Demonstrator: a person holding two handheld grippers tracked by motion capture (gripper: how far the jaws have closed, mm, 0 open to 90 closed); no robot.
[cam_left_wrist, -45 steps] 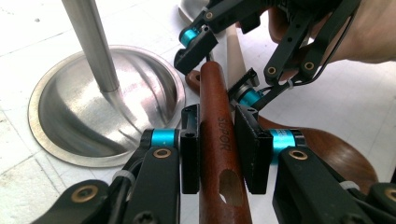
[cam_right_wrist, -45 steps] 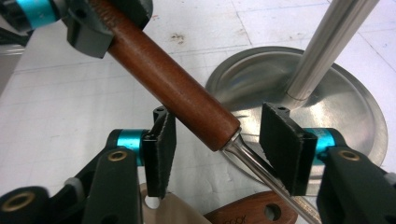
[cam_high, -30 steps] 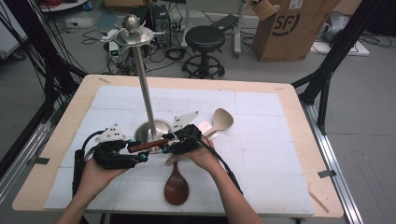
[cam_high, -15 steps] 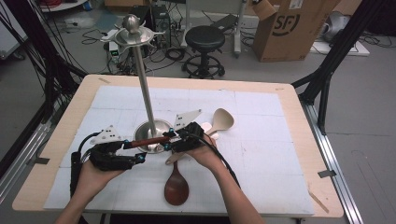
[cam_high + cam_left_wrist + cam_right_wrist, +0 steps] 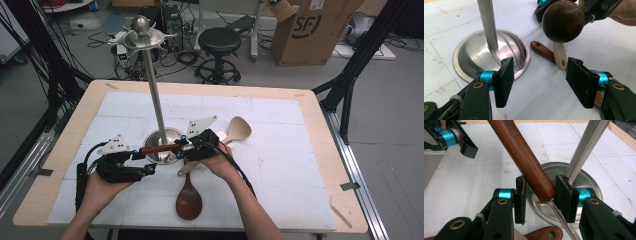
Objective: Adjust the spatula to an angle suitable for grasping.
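Where the dark wooden handle (image 5: pixel 524 157) meets its metal shaft, the working end runs out of the right gripper view at the bottom, so what kind of tool it is cannot be told. Seen from above, this handle lies level above the near rim of the stand's base (image 5: pixel 162 142), between the two grippers, and its rounded butt fills the upper part of the left gripper view.

Both jaws of the right gripper (image 5: pixel 540 196) flank the handle's thick end and have just been closing on it; the right pad seems to touch, though a firm clench is hard to confirm. Just left of it, the left gripper (image 5: pixel 539 82) stands released, jaws apart with nothing between them (they had just been opening), facing the butt.

White gridded sheets cover the pale wooden table (image 5: pixel 320 107), which stands on a grey floor among cables, a black stool (image 5: pixel 219 42) and a cardboard box (image 5: pixel 312 30).

From the dished, polished base rises the steel pole (image 5: pixel 152 82), topped by a knob with hooks. Near it lie a glossy brown spoon (image 5: pixel 189 197) and, to the right, a pale wooden ladle (image 5: pixel 239 129), its handle crossing under the right hand.
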